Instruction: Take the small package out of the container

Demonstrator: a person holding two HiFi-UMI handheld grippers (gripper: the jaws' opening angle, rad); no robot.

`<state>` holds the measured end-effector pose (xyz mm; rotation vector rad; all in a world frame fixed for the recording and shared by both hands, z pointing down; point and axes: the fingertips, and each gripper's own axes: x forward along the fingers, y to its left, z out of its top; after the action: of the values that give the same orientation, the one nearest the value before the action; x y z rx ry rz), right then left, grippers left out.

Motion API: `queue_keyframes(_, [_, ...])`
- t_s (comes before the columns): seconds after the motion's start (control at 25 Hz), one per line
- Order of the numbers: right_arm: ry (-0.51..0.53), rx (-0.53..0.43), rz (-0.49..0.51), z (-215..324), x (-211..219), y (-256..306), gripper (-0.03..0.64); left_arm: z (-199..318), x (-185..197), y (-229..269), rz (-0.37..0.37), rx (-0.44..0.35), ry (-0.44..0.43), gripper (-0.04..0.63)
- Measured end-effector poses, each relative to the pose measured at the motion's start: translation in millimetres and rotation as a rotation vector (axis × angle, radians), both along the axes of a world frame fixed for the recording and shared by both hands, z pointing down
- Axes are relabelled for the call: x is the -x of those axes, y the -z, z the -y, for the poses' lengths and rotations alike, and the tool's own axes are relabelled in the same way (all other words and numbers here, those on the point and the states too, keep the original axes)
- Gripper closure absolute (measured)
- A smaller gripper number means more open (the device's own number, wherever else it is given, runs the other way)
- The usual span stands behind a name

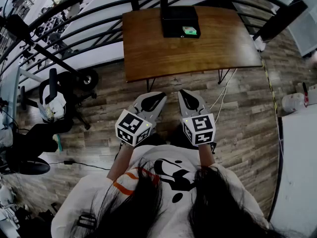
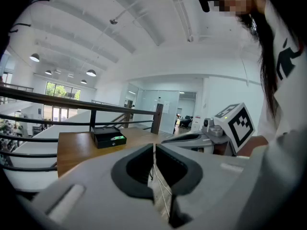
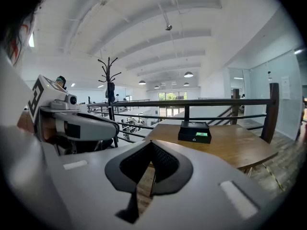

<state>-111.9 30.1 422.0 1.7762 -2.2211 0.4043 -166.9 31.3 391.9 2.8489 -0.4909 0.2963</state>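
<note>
Open loft with a worn wood-plank floor (image 1: 247, 113) and a black metal railing (image 1: 99, 8); both hand-held grippers are closed and empty.

A rectangular brown wooden table (image 1: 148, 53) with a smooth, grained top stands against the rail. Near its far edge sits the boxy matte black container (image 1: 174, 28), and the small green package (image 1: 189, 31) lies inside it, towards its right front corner. The grey moulded left gripper (image 1: 159, 95) and right gripper (image 1: 183, 92) have dark textured pads (image 3: 163, 163). Each carries a cube of black-and-white square markers (image 1: 132, 127). They hover side by side over the floor, jaws pressed together on nothing, well apart from the container.
</note>
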Motion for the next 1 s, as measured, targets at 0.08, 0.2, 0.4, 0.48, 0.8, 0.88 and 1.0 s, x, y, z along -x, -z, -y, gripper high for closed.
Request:
queue_keyframes(0.08, [0.001, 0.001, -0.001, 3, -5, -1, 0.597, 3, -4, -1, 0.002, 0.001, 0.003, 0.595])
queue_keyframes(0.2, [0.009, 0.000, -0.002, 7, -12, -3, 0.597, 7, -12, -4, 0.006, 0.004, 0.007, 0.595])
queue_keyframes(0.4, [0.021, -0.007, -0.021, 15, -23, -3, 0.595, 15, -22, -5, 0.011, 0.011, 0.016, 0.595])
queue_keyframes(0.48, [0.026, -0.006, -0.016, 18, -29, -4, 0.595, 17, -27, -6, 0.013, 0.013, 0.023, 0.595])
queue_keyframes(0.8, [0.067, 0.005, -0.018, 23, -66, -8, 0.595, 23, -59, -9, 0.014, 0.017, 0.073, 0.595])
queue_keyframes(0.88, [0.080, 0.004, -0.021, 24, -75, -8, 0.595, 24, -68, -10, 0.012, 0.017, 0.085, 0.595])
queue_keyframes(1.0, [0.102, 0.002, -0.025, 25, -93, -8, 0.595, 25, -85, -10, 0.005, 0.013, 0.105, 0.595])
